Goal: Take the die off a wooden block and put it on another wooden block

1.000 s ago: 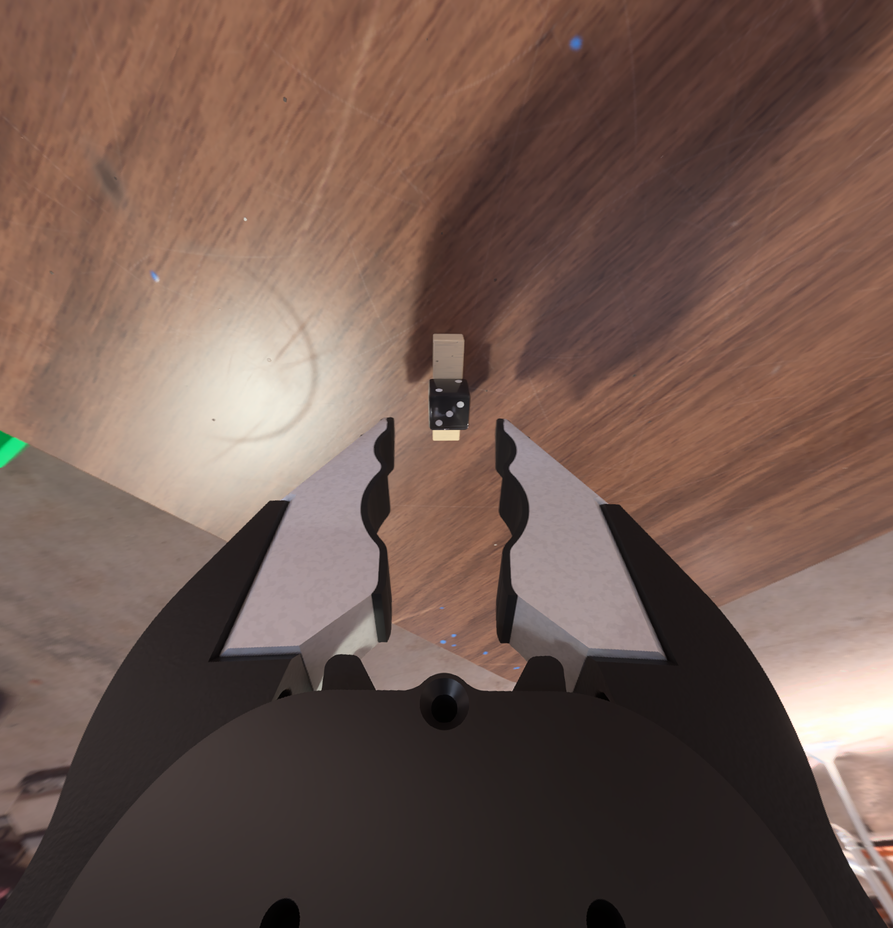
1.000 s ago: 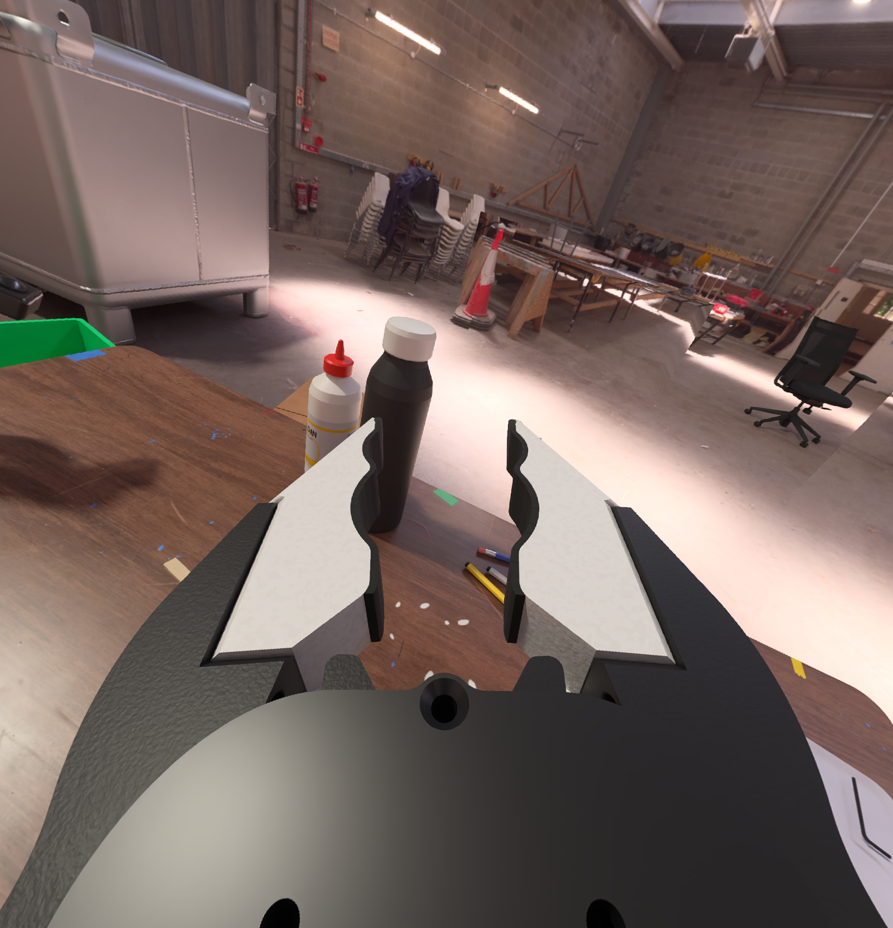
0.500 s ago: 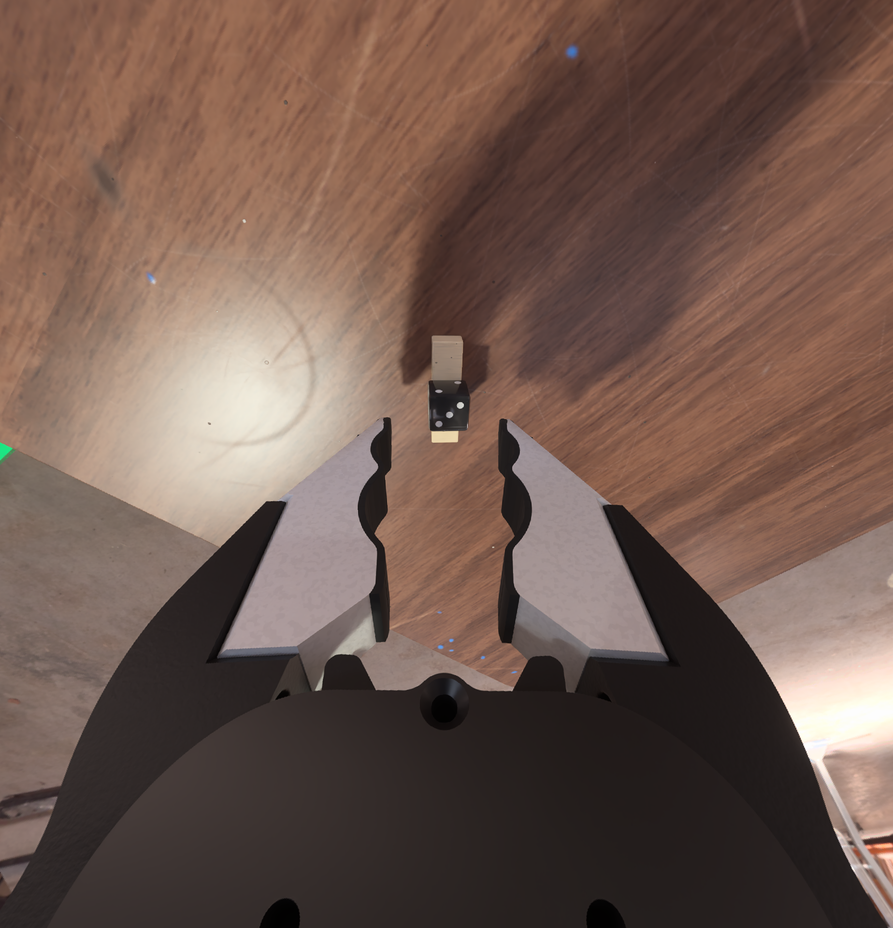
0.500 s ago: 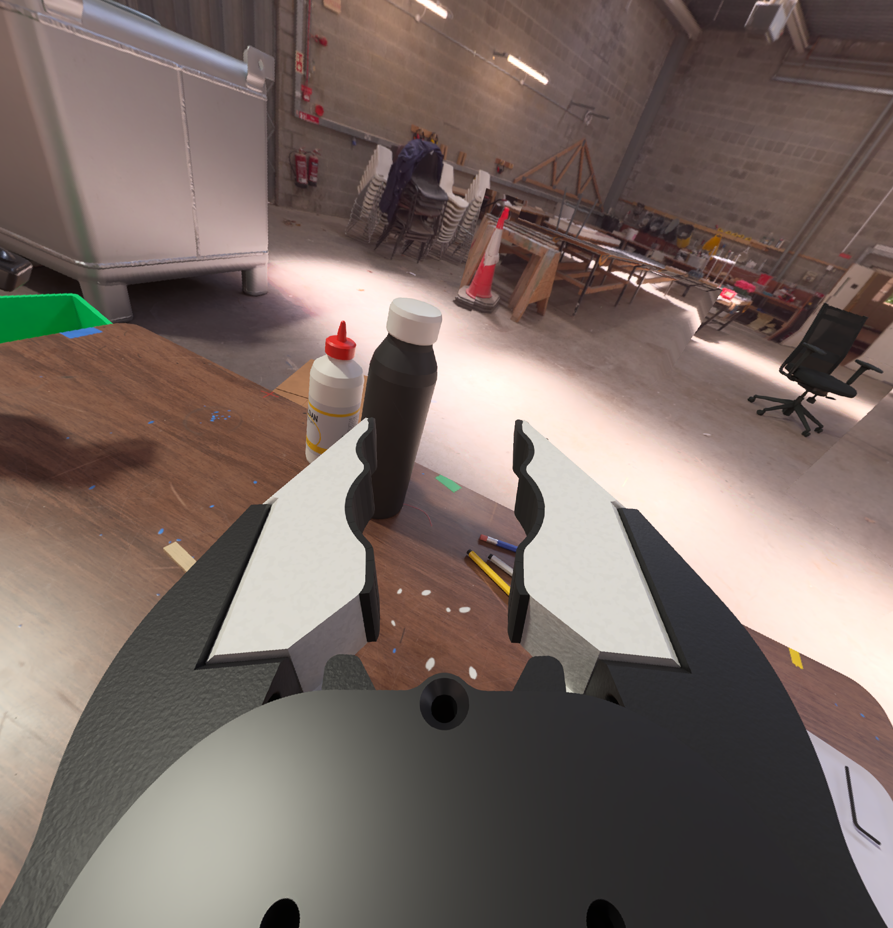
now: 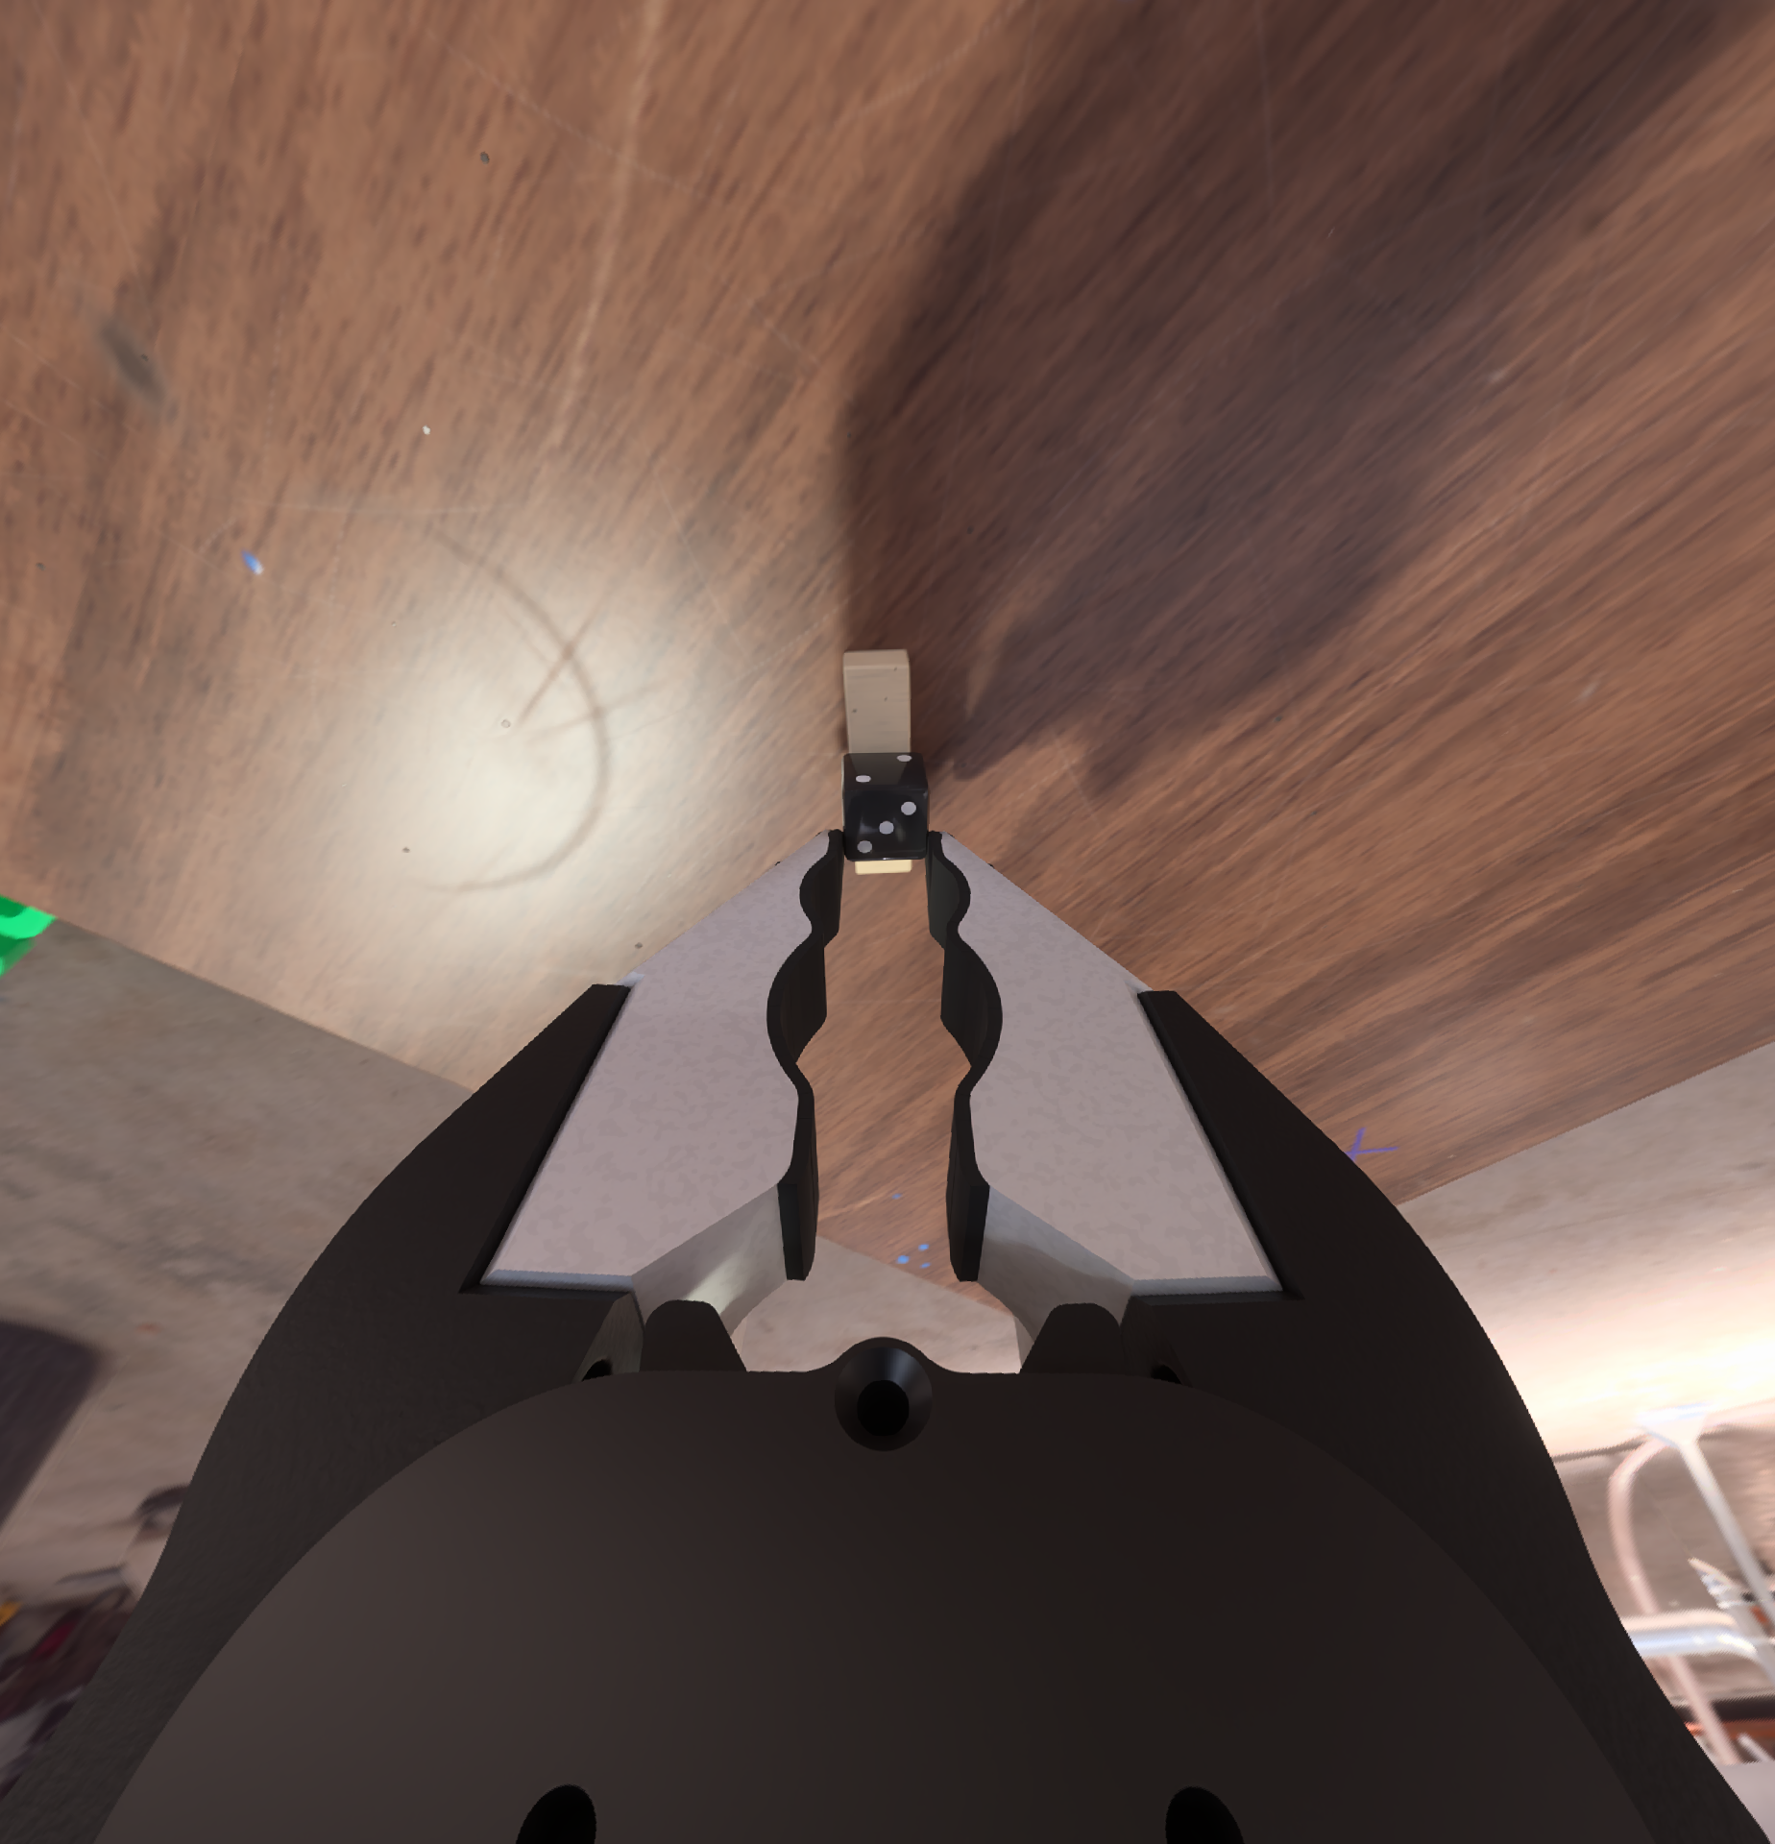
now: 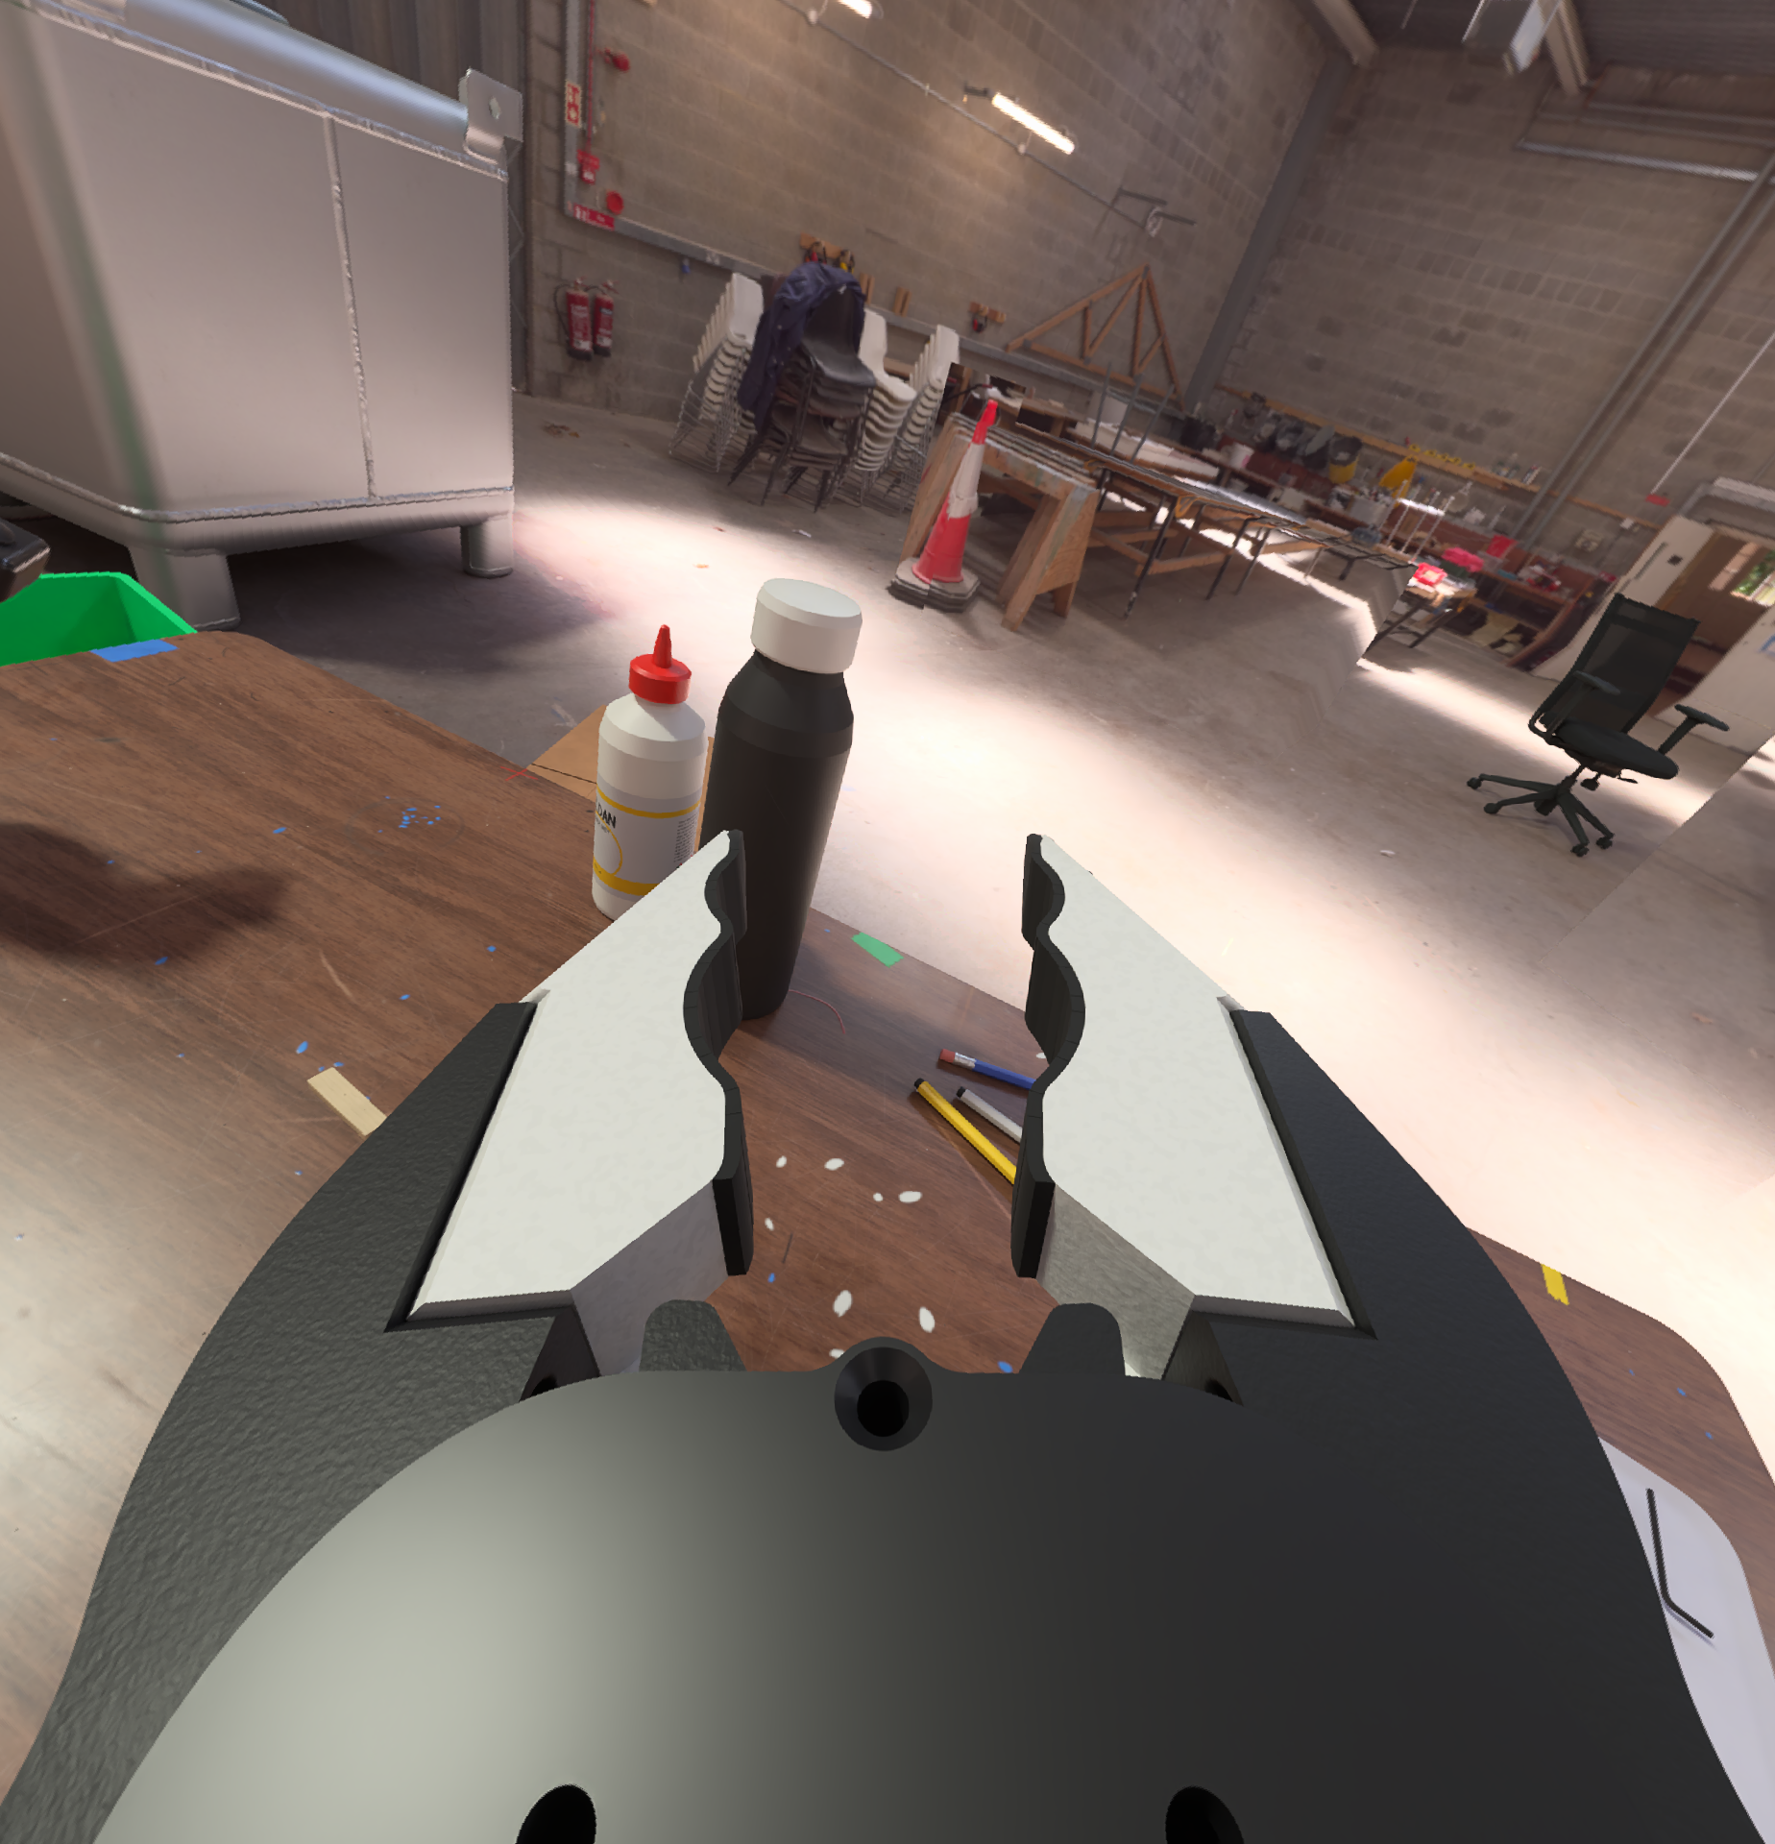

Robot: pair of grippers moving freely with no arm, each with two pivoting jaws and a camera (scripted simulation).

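Observation:
In the left wrist view a black die (image 5: 884,816) with white pips sits on a small pale wooden block (image 5: 882,866), of which only a sliver shows below it. A second pale wooden block (image 5: 876,710) lies just beyond on the brown table (image 5: 464,399). My left gripper (image 5: 884,848) is closed on the die, one fingertip against each side. My right gripper (image 6: 879,848) is open and empty above the table's far end. The die and both blocks do not show in the right wrist view.
A white glue bottle (image 6: 649,788) and a black bottle (image 6: 784,798) stand near the table edge ahead of the right gripper. Pens (image 6: 973,1098) lie below it. A green bin (image 6: 55,614) sits at the table's left corner. A white sheet (image 6: 1712,1597) lies at right.
My left gripper has moved forward to the die and its fingers have closed onto it. My right gripper has drifted slightly and opened a little wider.

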